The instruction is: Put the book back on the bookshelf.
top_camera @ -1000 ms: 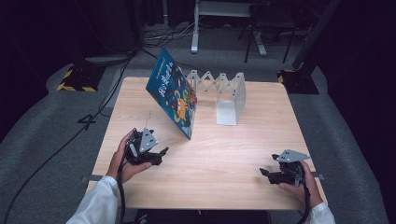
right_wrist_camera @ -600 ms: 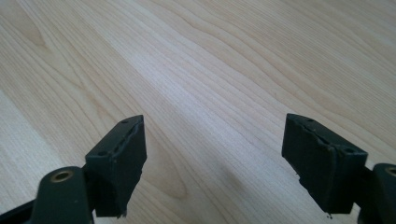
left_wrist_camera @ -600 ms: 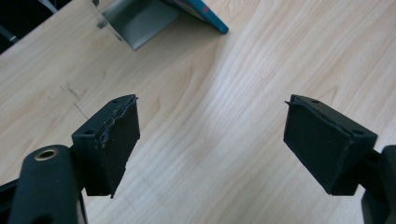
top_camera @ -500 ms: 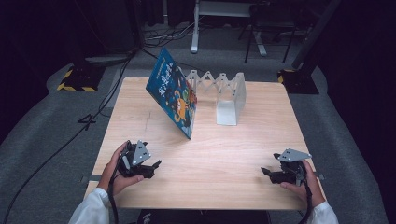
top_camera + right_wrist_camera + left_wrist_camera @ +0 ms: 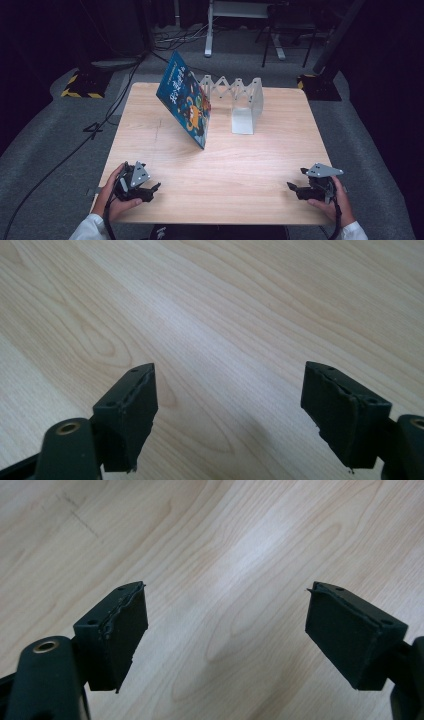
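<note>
High view: the left claw (image 5: 150, 189) has drawn back toward the near left corner of the desk (image 5: 260, 165) since the earlier frame; the right claw (image 5: 295, 189) sits at the near right edge. 1 blue picture book (image 5: 186, 102) leans tilted against 1 white folding rack (image 5: 240, 100), which holds nothing. Left claw view: 2 jaws spread, nothing between. Right claw view: 2 jaws spread over bare wood.
</note>
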`<act>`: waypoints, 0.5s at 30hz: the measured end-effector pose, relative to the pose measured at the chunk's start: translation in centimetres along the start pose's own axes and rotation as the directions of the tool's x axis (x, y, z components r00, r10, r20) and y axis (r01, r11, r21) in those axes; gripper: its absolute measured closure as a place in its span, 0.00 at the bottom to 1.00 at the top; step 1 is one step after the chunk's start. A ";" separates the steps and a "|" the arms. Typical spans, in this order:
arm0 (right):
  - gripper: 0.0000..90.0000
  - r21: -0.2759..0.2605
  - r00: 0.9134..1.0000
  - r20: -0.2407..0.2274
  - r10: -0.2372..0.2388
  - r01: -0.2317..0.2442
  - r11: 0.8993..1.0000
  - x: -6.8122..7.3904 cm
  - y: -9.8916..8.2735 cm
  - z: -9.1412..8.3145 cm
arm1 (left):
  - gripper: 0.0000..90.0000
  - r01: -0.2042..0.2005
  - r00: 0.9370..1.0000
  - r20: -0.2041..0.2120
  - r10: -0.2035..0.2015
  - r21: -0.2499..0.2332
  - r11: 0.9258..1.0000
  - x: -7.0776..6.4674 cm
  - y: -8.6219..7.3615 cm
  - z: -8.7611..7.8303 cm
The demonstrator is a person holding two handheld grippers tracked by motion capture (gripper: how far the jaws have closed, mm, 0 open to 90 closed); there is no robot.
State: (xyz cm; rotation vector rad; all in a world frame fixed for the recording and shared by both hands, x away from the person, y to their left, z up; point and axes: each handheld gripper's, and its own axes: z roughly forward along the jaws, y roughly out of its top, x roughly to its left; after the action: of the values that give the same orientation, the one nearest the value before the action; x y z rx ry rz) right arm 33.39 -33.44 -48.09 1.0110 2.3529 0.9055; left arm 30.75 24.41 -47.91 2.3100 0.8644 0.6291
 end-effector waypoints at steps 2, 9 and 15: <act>0.25 0.005 1.000 0.005 0.010 -0.010 1.000 -0.1 -0.7 0.0 | 0.19 0.021 1.000 0.000 -0.021 0.007 1.000 0.1 -0.9 -0.1; 0.25 0.013 0.998 0.005 0.063 -0.063 0.998 -0.8 -2.7 -0.3 | 0.20 0.075 0.997 -0.003 -0.075 0.025 0.997 0.8 -3.1 -0.2; 0.23 -0.012 0.992 -0.007 0.127 -0.127 0.992 -1.8 -4.0 -0.8 | 0.19 0.170 0.985 0.031 -0.169 0.002 0.986 1.8 -4.7 -0.6</act>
State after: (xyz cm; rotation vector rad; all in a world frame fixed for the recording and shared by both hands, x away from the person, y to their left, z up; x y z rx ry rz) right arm 32.14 -37.19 -50.11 1.1655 2.3063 0.9694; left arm 29.61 28.74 -50.20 2.2104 1.0327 0.5182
